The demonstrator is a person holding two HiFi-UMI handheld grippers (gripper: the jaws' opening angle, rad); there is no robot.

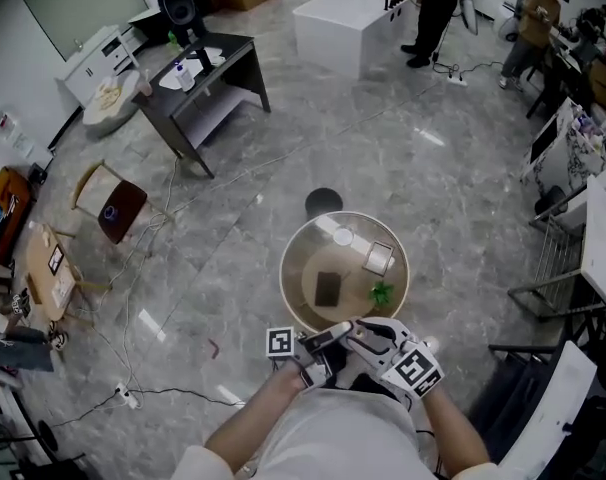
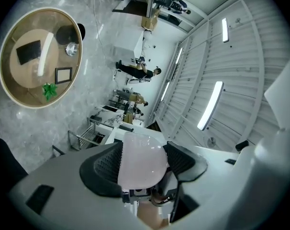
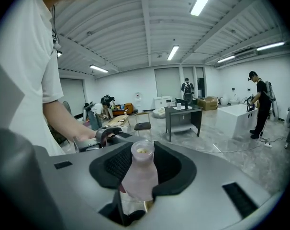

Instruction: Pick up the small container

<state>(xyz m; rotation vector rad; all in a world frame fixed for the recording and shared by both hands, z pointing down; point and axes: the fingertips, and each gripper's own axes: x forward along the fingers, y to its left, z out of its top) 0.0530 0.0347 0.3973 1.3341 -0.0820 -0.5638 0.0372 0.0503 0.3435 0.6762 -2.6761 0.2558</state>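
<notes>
Elbows bent, both grippers sit close together just before the chest. The right gripper (image 3: 145, 171) has its ribbed black fingers clamped on the small container (image 3: 141, 159), one frosted pink narrow-necked bottle, upright. The left gripper (image 2: 144, 169) pinches one smooth, pale pink domed piece (image 2: 140, 150). Beyond, a round tan table (image 1: 295, 268) carries four things: a dark slab (image 1: 326, 288), a framed card (image 1: 379, 258), a green sprig (image 1: 382, 292) and a small silver disc (image 1: 343, 236)

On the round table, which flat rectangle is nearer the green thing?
The light dark-framed one, right by the green thing; the solid black one lies farther off.
</notes>
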